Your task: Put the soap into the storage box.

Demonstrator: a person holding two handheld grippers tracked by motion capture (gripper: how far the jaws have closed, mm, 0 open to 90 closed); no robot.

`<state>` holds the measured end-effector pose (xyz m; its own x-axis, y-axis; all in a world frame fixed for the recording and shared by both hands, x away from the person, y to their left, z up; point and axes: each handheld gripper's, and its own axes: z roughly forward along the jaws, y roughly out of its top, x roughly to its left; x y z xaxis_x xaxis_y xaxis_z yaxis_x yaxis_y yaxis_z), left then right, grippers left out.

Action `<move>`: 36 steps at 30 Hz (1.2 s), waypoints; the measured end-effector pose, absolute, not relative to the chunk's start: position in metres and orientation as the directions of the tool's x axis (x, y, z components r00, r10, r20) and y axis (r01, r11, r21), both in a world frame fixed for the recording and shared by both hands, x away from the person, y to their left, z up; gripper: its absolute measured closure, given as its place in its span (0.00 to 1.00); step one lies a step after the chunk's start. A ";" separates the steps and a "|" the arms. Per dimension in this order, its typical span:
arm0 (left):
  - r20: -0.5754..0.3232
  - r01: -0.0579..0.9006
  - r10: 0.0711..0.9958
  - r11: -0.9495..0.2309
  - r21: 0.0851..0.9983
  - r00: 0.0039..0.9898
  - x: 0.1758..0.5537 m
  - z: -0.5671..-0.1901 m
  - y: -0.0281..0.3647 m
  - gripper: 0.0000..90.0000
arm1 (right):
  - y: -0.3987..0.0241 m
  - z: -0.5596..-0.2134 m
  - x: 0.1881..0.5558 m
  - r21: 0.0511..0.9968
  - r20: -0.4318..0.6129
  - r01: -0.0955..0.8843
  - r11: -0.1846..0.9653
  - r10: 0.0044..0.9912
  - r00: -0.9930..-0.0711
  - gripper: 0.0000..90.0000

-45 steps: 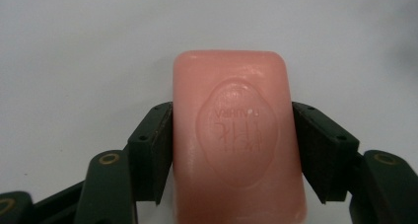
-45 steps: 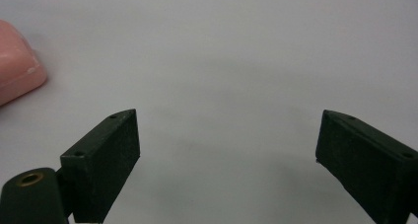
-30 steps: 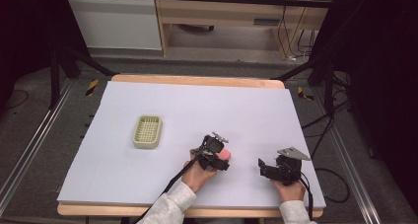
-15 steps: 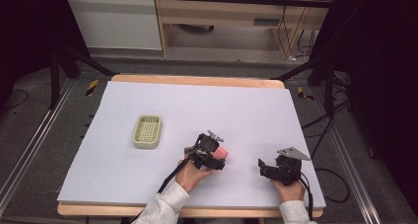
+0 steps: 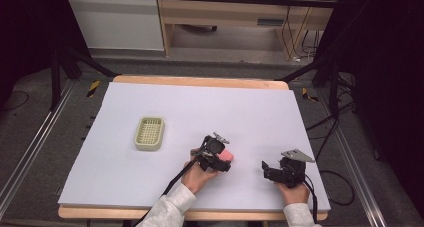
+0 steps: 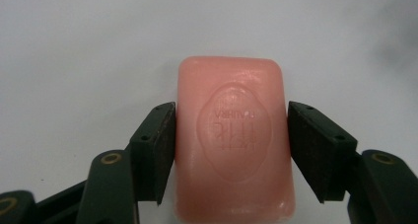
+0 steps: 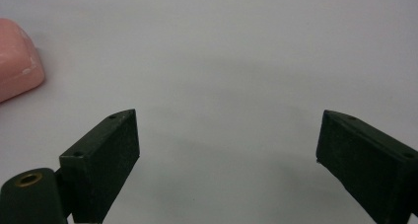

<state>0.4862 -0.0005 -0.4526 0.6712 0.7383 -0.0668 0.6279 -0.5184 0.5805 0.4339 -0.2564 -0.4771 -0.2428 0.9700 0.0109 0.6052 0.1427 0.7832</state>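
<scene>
The soap is pinched by the left tongs, the right tongs gaping empty at three o'clock; being slick, it could be squeezed out before the basket.

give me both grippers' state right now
left gripper: shut on the soap
right gripper: open, nothing between its jaws
</scene>
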 end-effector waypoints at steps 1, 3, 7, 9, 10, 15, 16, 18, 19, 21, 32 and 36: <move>-0.069 0.628 0.738 -0.518 0.580 0.672 0.486 -0.452 0.000 0.41 | -0.256 -0.477 0.434 0.783 0.012 0.606 0.142 0.970 -0.243 0.11; -0.085 0.631 0.732 -0.517 0.578 0.676 0.487 -0.452 0.000 0.37 | -0.256 -0.477 0.434 0.782 0.016 0.608 0.138 0.971 -0.240 0.11; -0.063 0.628 0.732 -0.534 0.565 0.679 0.488 -0.455 -0.004 0.35 | -0.256 -0.478 0.434 0.781 0.014 0.608 0.142 0.969 -0.245 0.11; -0.048 0.629 0.732 -0.547 0.553 0.679 0.489 -0.457 -0.005 0.35 | -0.256 -0.477 0.434 0.780 0.016 0.609 0.140 0.970 -0.243 0.11; -0.047 0.631 0.735 -0.547 0.550 0.677 0.489 -0.459 -0.006 0.35 | -0.256 -0.477 0.434 0.780 0.016 0.609 0.140 0.970 -0.243 0.11; -0.044 0.636 0.734 -0.555 0.536 0.678 0.491 -0.462 -0.007 0.37 | -0.256 -0.477 0.434 0.780 0.017 0.610 0.140 0.970 -0.244 0.11; -0.044 0.636 0.735 -0.553 0.538 0.676 0.491 -0.462 -0.008 0.37 | -0.256 -0.477 0.434 0.780 0.016 0.609 0.140 0.970 -0.243 0.11; -0.040 0.636 0.736 -0.555 0.536 0.676 0.491 -0.462 -0.008 0.38 | -0.256 -0.477 0.434 0.780 0.017 0.610 0.140 0.970 -0.244 0.11; -0.046 0.639 0.737 -0.551 0.536 0.674 0.491 -0.462 -0.008 0.39 | -0.256 -0.477 0.434 0.780 0.016 0.609 0.139 0.970 -0.243 0.11; -0.043 0.640 0.739 -0.551 0.536 0.672 0.491 -0.462 -0.008 0.40 | -0.256 -0.477 0.434 0.780 0.017 0.610 0.140 0.970 -0.244 0.11; -0.041 0.637 0.736 -0.555 0.535 0.676 0.489 -0.458 -0.007 0.41 | -0.256 -0.477 0.434 0.780 0.018 0.610 0.137 0.970 -0.242 0.11; -0.043 0.628 0.734 -0.547 0.554 0.678 0.487 -0.450 -0.002 0.41 | -0.256 -0.477 0.434 0.780 0.019 0.610 0.137 0.970 -0.242 0.11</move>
